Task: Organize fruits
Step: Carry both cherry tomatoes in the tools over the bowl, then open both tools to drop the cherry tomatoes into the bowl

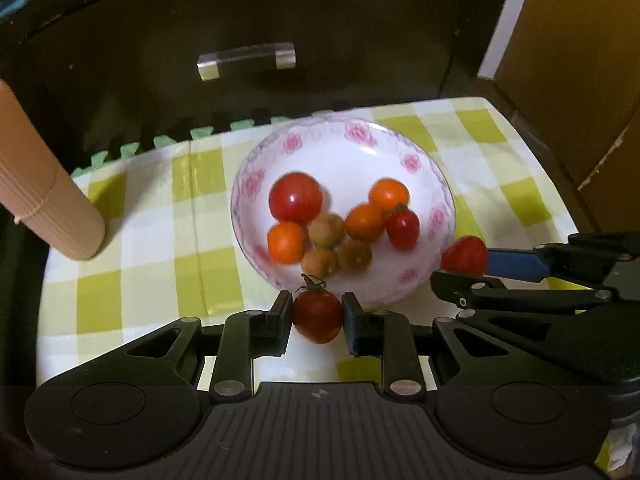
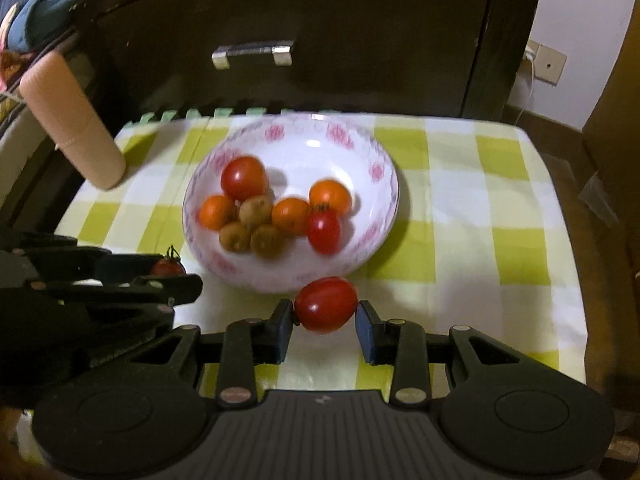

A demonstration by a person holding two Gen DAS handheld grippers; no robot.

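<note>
In the bowl (image 1: 440, 184): tomatoes (image 1: 296, 197) (brown fruits (image 1: 326, 230) too).

**Materials and finish**

Bowl (image 1: 400, 148): glossy glazed ceramic. Tomatoes (image 1: 296, 197): smooth, shiny skin. Brown fruits (image 1: 326, 230): matt, rough. Cloth (image 2: 480, 208): smooth checked fabric. Cabinet (image 2: 320, 20): dark wood, shiny metal handle (image 2: 253, 54). Grippers (image 1: 316, 316): matt black plastic.

Both views are dim and warm-toned, with the fisheye bending straight edges and darkening the corners. Soft motion blur smears the bowl (image 1: 416, 280) and its fruit (worse in the right wrist view), while a small white glare spot sits on the bowl's far inner wall. The dark cabinet (image 1: 280, 12) behind swallows detail.
</note>
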